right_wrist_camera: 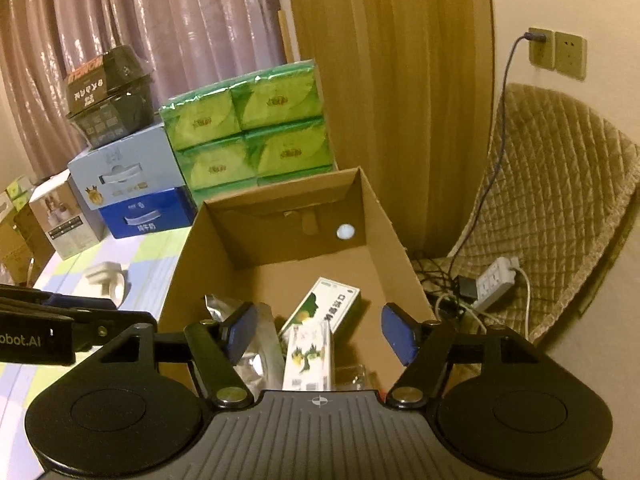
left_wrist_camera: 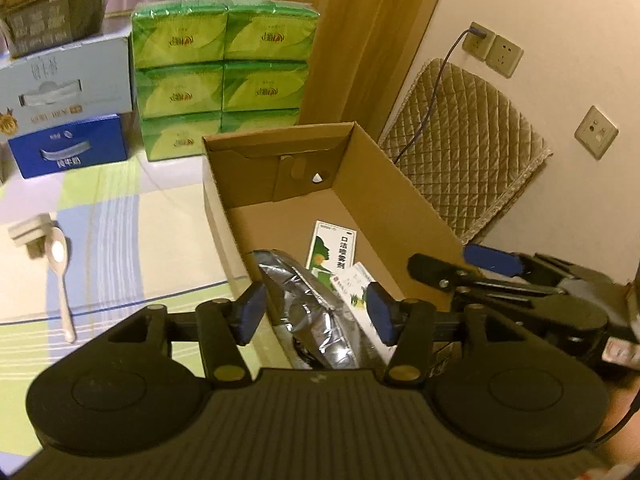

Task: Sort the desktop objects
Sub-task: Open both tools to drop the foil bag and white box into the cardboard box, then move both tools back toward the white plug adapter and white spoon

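On the far left of the left wrist view a white spoon (left_wrist_camera: 60, 280) is lying on the striped tablecloth (left_wrist_camera: 120, 240), its bowl touching a small white plastic piece (left_wrist_camera: 32, 234) — these look like the desktop things that are not yet sorted. Moving right, the cardboard box (left_wrist_camera: 224, 216) is standing open on the table, and inside it a crumpled silver foil bag (left_wrist_camera: 308, 308) is leaning against the near wall, with a green-and-white medicine box (left_wrist_camera: 330, 250) lying flat beyond it and a second white carton (left_wrist_camera: 356, 284) resting just beside the bag.

The left gripper (left_wrist_camera: 314, 312) is hovering above the box's near end with its jaws spread wide and nothing between them; the foil bag is showing in the gap but neither pad is touching it. Further right, the right gripper (right_wrist_camera: 318, 332) is hanging over the same box, also wide and empty, with the white carton (right_wrist_camera: 308, 356) standing directly beneath its gap and the medicine box (right_wrist_camera: 324, 306) just beyond.

By my judgement a drop into the box is complete and the next pick is pending. That calls for the left gripper swinging out over the tablecloth toward the spoon — well apart from it now, off to its left — and coming down low, since the thin handle is lying flat.
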Demonstrator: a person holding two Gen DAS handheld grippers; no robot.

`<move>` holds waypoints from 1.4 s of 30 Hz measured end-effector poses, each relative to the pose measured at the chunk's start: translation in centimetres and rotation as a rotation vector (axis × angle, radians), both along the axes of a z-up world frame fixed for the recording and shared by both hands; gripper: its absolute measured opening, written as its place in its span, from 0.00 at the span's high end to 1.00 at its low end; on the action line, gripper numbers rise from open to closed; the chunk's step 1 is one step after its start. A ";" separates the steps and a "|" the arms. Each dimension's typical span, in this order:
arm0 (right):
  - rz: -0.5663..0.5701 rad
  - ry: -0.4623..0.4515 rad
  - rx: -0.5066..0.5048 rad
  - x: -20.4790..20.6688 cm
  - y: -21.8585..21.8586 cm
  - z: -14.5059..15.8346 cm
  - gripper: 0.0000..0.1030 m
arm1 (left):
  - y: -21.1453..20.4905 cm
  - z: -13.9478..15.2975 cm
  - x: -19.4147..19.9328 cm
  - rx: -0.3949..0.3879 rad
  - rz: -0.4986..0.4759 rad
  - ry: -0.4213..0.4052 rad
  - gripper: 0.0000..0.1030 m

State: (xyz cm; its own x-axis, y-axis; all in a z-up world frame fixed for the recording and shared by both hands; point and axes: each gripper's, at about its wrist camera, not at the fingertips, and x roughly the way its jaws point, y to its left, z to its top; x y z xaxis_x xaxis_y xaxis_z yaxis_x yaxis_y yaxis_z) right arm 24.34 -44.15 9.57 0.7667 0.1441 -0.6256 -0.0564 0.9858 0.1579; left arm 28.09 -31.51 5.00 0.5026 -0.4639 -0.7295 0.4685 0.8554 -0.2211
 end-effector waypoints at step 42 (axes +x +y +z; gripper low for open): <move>0.177 -0.004 -0.012 -11.4 12.3 3.2 0.02 | 16.9 2.6 -11.2 0.010 0.172 -0.168 0.01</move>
